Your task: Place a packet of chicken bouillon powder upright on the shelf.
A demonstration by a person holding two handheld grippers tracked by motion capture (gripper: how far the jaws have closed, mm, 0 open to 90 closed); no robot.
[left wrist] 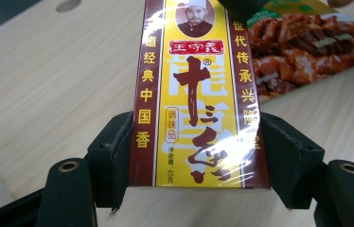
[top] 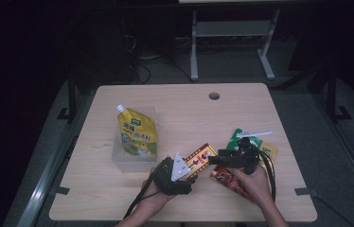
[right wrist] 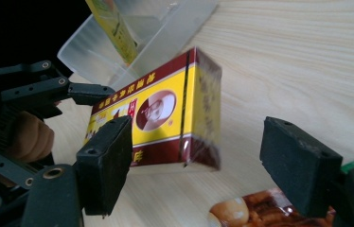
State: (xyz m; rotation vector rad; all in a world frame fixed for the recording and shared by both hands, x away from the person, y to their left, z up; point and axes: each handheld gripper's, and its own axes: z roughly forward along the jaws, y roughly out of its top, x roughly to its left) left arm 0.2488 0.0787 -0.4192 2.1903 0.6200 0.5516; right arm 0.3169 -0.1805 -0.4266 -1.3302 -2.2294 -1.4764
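- A yellow and dark-red box (left wrist: 198, 94) of seasoning is clamped between the two jaws of the left hand-held gripper (left wrist: 196, 156), one jaw pressed against each long side near the box's lower end.
- In the high view, the box (top: 199, 159) is seen near the front of the tabletop (top: 241, 106), just past the left hand-held gripper (top: 184, 171) and pointing toward the right hand-held gripper (top: 216, 160).
- In the right gripper view, the box (right wrist: 165, 123) is seen held above the wood, tilted, with its free end toward the camera.
- The right hand-held gripper (right wrist: 203, 156) is held wide open; the free end of the box lies between its jaws, and whether either jaw touches it cannot be told.
- A red food packet (left wrist: 307, 42) is lying flat on the tabletop just beyond the box; it is partly covered by the right hand in the high view.
- A clear plastic tub (top: 132, 158) is standing left of the box, with a yellow spouted pouch (top: 137, 132) leaning in it.
- A green packet (top: 241, 138) is lying behind the right hand.
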